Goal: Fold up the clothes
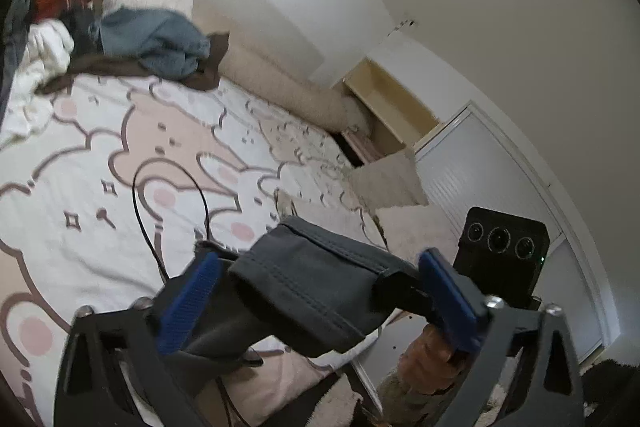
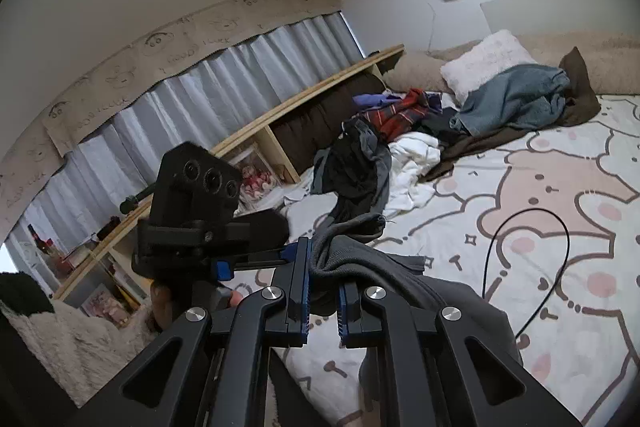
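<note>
A dark grey garment [image 1: 316,291] hangs above the bed between both grippers. In the left wrist view my left gripper [image 1: 316,303] has its blue pads wide apart, with the cloth draped between them and over the left pad [image 1: 188,303]. In the right wrist view my right gripper [image 2: 323,293] is shut on a bunched edge of the same grey garment [image 2: 384,267], which trails down over the bed's near edge. The left gripper's body and camera block [image 2: 192,187] sits just left of it. A pile of unfolded clothes [image 2: 404,123] lies at the head of the bed.
The bed has a white and pink bear-print cover [image 2: 540,211]. A black cable [image 2: 528,259] loops over it. A white pillow [image 2: 484,61] and a blue garment [image 2: 516,99] lie near the headboard. A wooden shelf [image 2: 276,131] runs along the curtain side. A fluffy rug [image 2: 72,339] lies below.
</note>
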Available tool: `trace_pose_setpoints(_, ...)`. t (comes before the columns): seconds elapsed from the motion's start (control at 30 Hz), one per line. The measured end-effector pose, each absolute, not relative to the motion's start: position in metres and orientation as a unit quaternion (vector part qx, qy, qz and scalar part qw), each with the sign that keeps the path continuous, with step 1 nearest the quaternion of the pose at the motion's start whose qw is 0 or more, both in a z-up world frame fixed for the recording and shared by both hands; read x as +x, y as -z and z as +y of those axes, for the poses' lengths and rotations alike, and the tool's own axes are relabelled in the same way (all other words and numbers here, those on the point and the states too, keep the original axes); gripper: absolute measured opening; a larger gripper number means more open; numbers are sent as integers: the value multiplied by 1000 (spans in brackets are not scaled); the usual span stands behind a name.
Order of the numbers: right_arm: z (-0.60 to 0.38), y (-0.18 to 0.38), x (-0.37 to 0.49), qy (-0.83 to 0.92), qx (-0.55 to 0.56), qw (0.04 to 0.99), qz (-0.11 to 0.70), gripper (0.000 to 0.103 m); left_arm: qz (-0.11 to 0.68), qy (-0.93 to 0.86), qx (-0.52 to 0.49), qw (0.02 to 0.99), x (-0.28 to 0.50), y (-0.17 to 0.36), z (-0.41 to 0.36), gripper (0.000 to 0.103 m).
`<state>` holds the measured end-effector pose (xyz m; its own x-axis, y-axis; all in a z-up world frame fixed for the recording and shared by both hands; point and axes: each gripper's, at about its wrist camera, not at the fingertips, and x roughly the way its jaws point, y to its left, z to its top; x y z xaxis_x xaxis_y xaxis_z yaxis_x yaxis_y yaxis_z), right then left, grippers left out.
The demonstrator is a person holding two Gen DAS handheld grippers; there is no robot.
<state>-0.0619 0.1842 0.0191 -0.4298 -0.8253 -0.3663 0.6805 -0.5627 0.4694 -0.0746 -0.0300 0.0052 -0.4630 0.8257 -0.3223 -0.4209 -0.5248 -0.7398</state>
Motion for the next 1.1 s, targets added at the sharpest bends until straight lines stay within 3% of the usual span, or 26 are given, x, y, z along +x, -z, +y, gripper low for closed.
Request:
trace_pose_setpoints(0.17, 186, -8, -66, 841, 300, 435, -117, 11, -285, -803, -355, 384, -74, -2, -27, 53)
trace_pose_setpoints(0.3, 188, 1, -70, 845, 310, 422, -109, 11, -275, -806, -361, 381, -73, 1, -27, 38)
trace_pose_setpoints(0.33, 189, 3, -71, 846, 312, 419, -107, 11, -271, -808, -363, 376, -73, 2, -27, 30)
trace_pose_setpoints(0.37, 189, 6, -72, 847, 315, 416, -106, 11, -266, -811, -366, 371, -73, 4, -27, 15)
trace_pose_setpoints(0.4, 189, 7, -72, 847, 316, 415, -105, 11, -260, -814, -369, 365, -76, 8, -27, 10)
trace_pose_setpoints(0.67, 188, 11, -72, 860, 321, 389, -79, 11, -243, -841, -360, 322, -78, 21, -34, 6)
trace_pose_setpoints(0.8, 184, 15, -77, 869, 341, 355, -57, 14, -198, -870, -340, 297, -74, 15, -29, 6)
trace_pose_setpoints(0.83, 183, 17, -78, 867, 348, 351, -54, 17, -177, -881, -331, 287, -70, 13, -26, 6)
trace_pose_setpoints(0.87, 182, 18, -78, 868, 354, 344, -50, 26, -163, -889, -324, 280, -68, 12, -24, 6)
trace_pose_setpoints(0.9, 183, 19, -77, 871, 355, 338, -45, 52, -149, -895, -317, 275, -66, 12, -22, 6)
trace_pose_setpoints(0.97, 185, 20, -73, 878, 350, 324, -34, 87, -125, -906, -302, 268, -61, 11, -18, 6)
trace_pose_setpoints(1.1, 198, 11, -69, 880, 347, 320, -43, 88, -74, -927, -261, 260, -47, 11, -12, 6)
